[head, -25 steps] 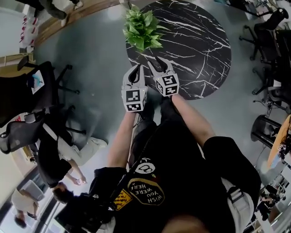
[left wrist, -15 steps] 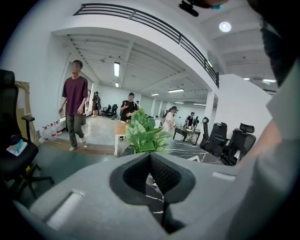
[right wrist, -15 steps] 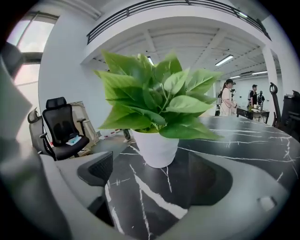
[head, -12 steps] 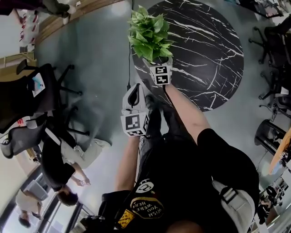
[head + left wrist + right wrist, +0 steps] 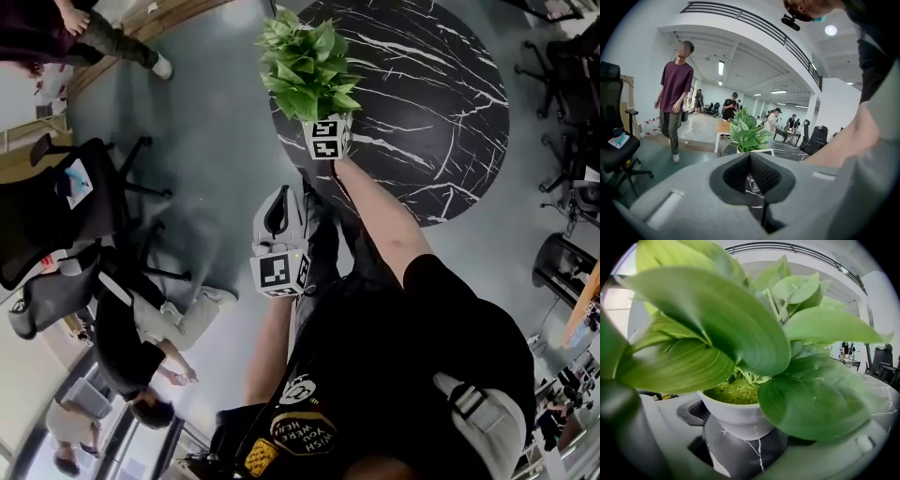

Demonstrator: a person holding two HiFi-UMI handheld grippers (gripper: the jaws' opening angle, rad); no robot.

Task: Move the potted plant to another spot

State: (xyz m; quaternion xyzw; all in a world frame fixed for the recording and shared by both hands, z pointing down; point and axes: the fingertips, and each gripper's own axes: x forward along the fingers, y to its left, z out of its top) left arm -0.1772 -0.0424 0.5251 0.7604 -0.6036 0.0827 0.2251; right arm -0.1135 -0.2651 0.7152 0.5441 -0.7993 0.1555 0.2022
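The potted plant (image 5: 307,70), broad green leaves in a small white pot (image 5: 736,420), stands at the left edge of the round black marble table (image 5: 441,103). My right gripper (image 5: 750,425) reaches under the leaves with its jaws wide apart and the pot between them. Its left pad (image 5: 693,411) sits beside the pot wall; leaves hide the right pad. In the head view only its marker cube (image 5: 327,138) shows below the foliage. My left gripper (image 5: 279,199) hangs back off the table, over the floor, jaws shut on nothing, and the left gripper (image 5: 751,157) points toward the plant.
Black office chairs (image 5: 56,197) stand to the left and more chairs (image 5: 572,141) to the right of the table. A person (image 5: 141,328) is at lower left. Another person in a maroon shirt (image 5: 675,98) stands beyond on the grey floor.
My right gripper has gone forward and under the plant's leaves, and its jaws have spread around the pot. My left gripper has drawn back from the table edge toward my body.
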